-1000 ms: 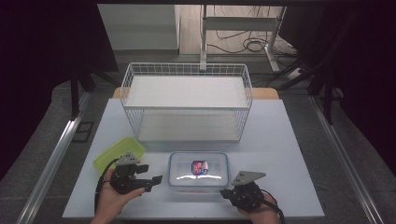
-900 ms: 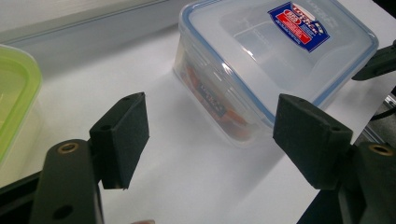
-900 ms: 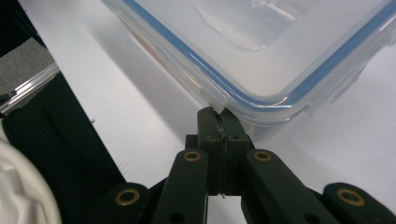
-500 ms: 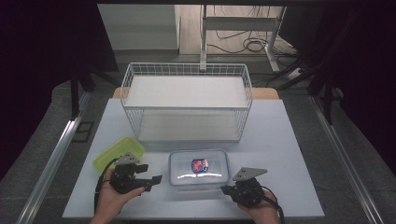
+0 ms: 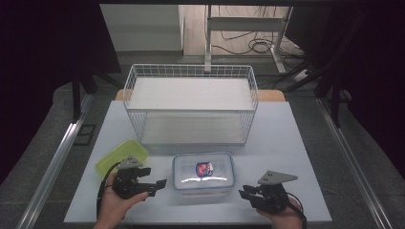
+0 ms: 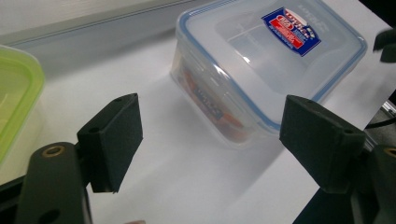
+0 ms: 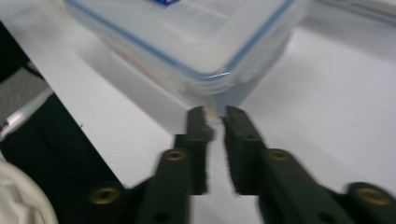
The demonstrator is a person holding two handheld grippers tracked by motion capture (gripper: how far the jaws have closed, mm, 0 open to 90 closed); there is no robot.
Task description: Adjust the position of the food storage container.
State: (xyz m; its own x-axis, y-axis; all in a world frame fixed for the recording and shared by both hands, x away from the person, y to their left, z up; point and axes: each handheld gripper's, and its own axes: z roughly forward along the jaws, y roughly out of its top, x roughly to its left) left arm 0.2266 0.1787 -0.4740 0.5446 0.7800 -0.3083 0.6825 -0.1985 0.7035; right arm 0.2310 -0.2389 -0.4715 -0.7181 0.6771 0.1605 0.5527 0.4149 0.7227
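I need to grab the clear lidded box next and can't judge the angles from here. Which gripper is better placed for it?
Probably the left gripper: its jaws stand wide open, facing the clear box beside it. The right gripper is equally near but nearly shut, pointing at the box's corner, so it would need to open first.

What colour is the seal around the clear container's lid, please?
Blue, on the clear container; clearest in the left gripper view.

Lidded container's (image 6: 261, 65) contents indistinct; right gripper (image 7: 215, 122) view motion-blurred.

clear lidded container (image 5: 203, 171), flat, table's near edge
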